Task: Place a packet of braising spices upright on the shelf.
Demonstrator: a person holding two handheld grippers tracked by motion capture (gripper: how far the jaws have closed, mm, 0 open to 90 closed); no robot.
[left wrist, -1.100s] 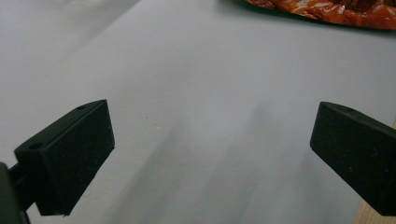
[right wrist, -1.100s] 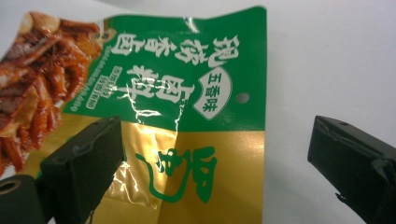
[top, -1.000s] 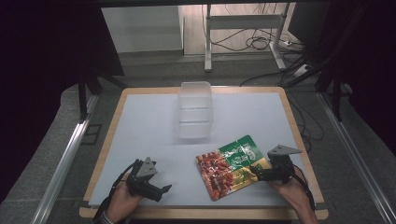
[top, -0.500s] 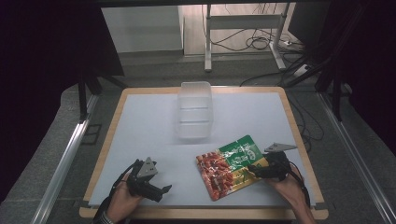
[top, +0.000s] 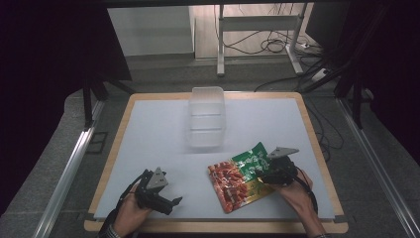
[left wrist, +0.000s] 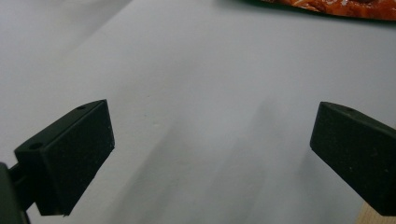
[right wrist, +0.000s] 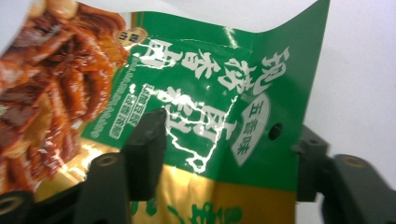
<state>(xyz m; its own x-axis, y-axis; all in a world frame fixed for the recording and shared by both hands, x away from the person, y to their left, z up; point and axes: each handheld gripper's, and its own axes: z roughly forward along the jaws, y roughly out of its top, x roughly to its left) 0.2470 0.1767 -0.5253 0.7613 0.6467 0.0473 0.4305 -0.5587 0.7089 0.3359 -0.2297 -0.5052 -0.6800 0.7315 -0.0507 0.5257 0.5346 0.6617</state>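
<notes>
While right hand-held gripper (right wrist: 229, 154) straddles pouch (top: 242, 176) right end, jaws just closing, not yet pinching; pouch lies near front-right of surface (top: 148, 134), long axis running left. Left hand-held gripper (left wrist: 210, 154) gapes, farther off.

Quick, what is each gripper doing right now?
Left gripper: open, empty.
Right gripper: fingers have just been closing around the snack packet; a firm grip cannot be told.
</notes>
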